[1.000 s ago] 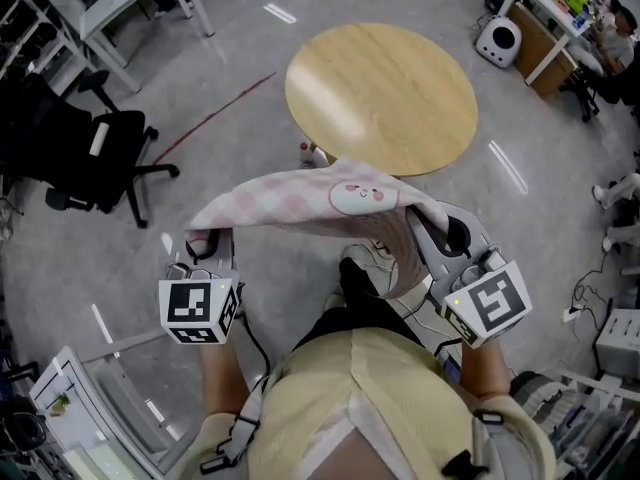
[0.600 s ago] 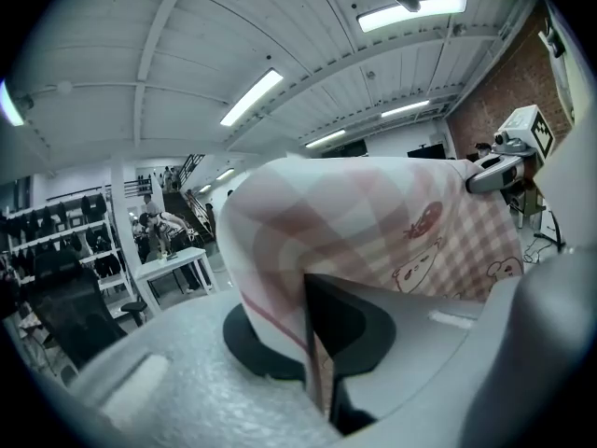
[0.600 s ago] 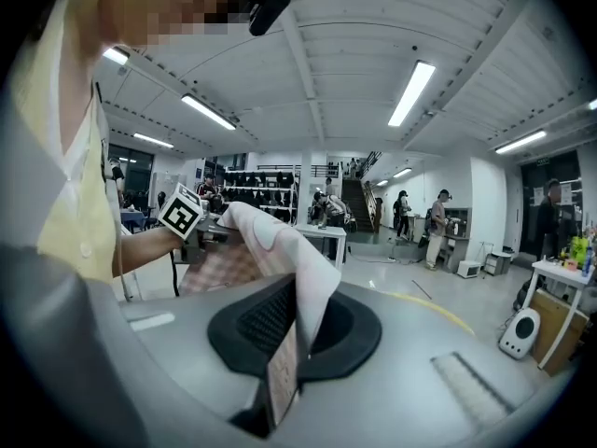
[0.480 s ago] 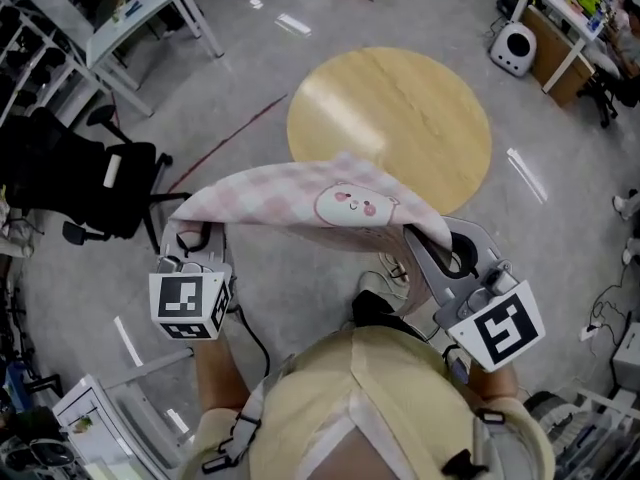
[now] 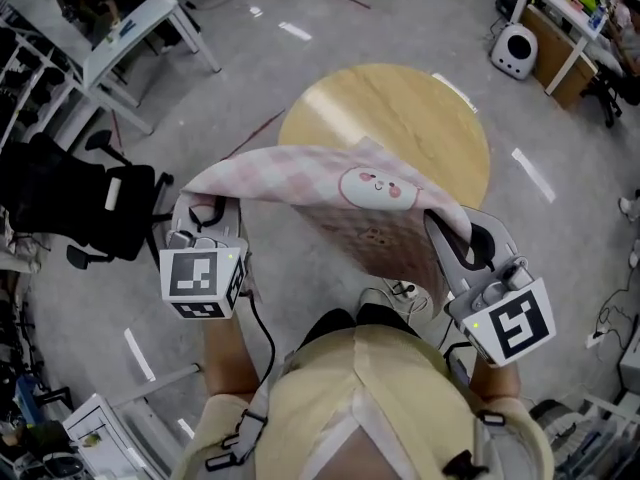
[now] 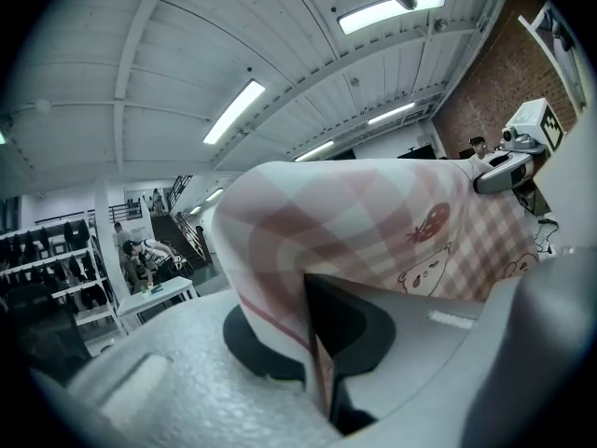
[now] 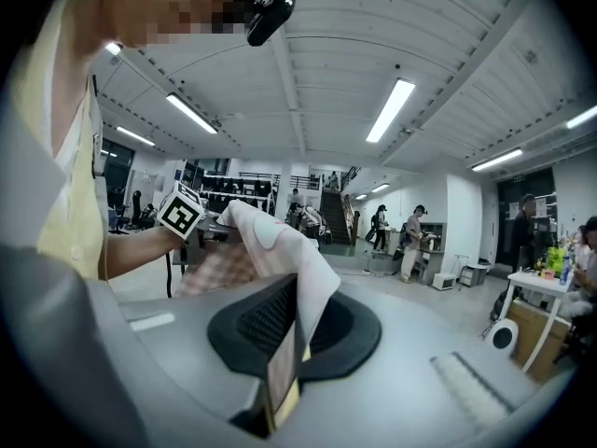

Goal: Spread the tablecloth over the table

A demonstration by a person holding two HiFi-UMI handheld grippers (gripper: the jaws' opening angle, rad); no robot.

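- The left gripper and right gripper each pinch an end of the pink checked tablecloth
- It hangs stretched between them, just reaching over the near edge of the round table
- Likely step: carrying it across; next, reach towards the far edge and lower it evenly

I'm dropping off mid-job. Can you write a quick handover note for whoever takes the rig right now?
Left tool: shut on one end of the tablecloth.
Right tool: shut on the other end.
The cloth is held up in the air between them, just short of the round wooden table; none of it lies on the top.
Done: cloth gripped and stretched out.
Left: carry it over the table, lay it flat, release.
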